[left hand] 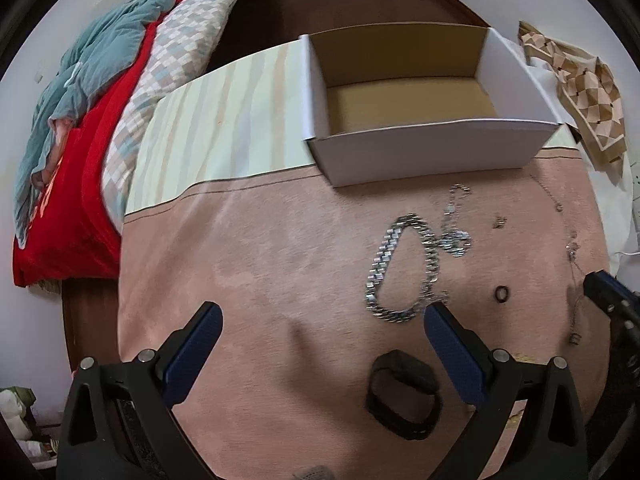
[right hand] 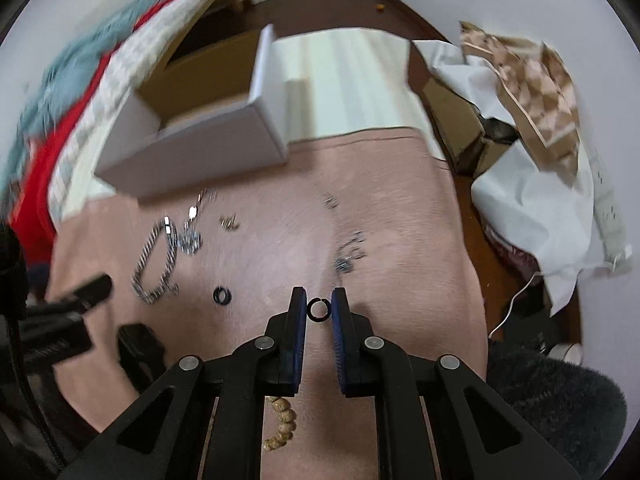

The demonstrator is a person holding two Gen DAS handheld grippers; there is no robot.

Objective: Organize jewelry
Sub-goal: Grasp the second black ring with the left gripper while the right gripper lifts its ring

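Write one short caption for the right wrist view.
Right gripper shut on a small black ring above pink cloth.

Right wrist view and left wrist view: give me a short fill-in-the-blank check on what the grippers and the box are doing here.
1. The right gripper is closed on a small black ____.
2. The left gripper has its jaws ____, with nothing between them.
3. The white cardboard box holds ____ jewelry so far.
4. The silver link bracelet lies on the ____ cloth.

Missing words: ring; open; no; pink
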